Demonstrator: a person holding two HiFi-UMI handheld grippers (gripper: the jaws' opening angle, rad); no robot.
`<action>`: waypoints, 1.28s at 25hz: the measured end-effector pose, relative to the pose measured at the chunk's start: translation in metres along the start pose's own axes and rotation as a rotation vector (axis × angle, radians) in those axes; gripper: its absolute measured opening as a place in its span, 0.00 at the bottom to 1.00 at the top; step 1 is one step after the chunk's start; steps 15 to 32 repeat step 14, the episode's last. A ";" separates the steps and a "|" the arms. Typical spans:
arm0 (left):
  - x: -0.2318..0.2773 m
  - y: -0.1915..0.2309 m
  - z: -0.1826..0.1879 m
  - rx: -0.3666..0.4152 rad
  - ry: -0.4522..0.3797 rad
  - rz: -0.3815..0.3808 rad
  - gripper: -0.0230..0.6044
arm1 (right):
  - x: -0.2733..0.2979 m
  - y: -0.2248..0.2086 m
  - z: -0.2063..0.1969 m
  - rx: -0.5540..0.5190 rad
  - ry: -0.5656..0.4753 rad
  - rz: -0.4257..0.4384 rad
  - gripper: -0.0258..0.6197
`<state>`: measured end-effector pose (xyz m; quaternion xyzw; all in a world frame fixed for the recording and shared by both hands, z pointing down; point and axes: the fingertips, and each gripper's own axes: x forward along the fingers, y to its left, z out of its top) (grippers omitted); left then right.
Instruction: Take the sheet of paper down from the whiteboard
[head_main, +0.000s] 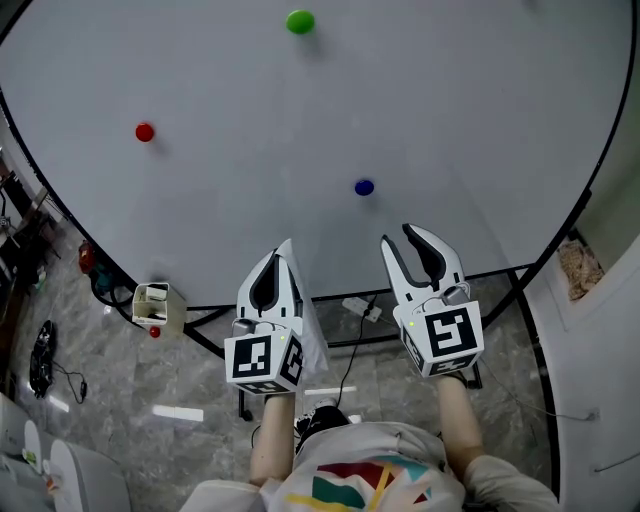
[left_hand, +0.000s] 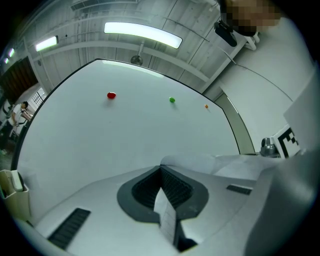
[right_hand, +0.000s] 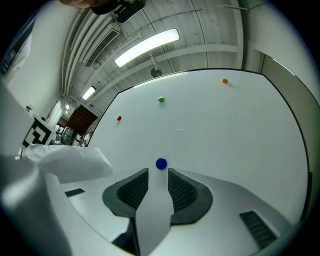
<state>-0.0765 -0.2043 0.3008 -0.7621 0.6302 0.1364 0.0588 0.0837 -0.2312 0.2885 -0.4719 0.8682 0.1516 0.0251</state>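
The whiteboard (head_main: 330, 110) fills the head view and bears a green magnet (head_main: 300, 21), a red magnet (head_main: 145, 131) and a blue magnet (head_main: 364, 187). My left gripper (head_main: 283, 250) is shut on the white sheet of paper (head_main: 312, 335), which hangs down its right side, off the board. In the left gripper view a strip of the paper (left_hand: 167, 220) is pinched between the closed jaws (left_hand: 161, 169). My right gripper (head_main: 402, 240) stands open and empty just below the blue magnet (right_hand: 161, 163), which shows beyond its gap (right_hand: 158, 172).
A small white box (head_main: 157, 303) hangs at the board's lower left edge. The black stand frame (head_main: 360, 340) and cables on the tiled floor lie below the board. An orange magnet (right_hand: 225, 80) sits near the board's top. A white wall (head_main: 600, 380) is at the right.
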 end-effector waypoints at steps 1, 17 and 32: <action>0.001 0.000 -0.001 0.001 0.003 -0.001 0.11 | 0.000 0.000 0.000 0.003 -0.001 0.002 0.24; -0.001 -0.005 -0.004 0.005 0.020 -0.004 0.11 | -0.004 0.007 -0.005 -0.029 0.020 0.015 0.24; -0.001 -0.005 -0.004 0.005 0.020 -0.004 0.11 | -0.004 0.007 -0.005 -0.029 0.020 0.015 0.24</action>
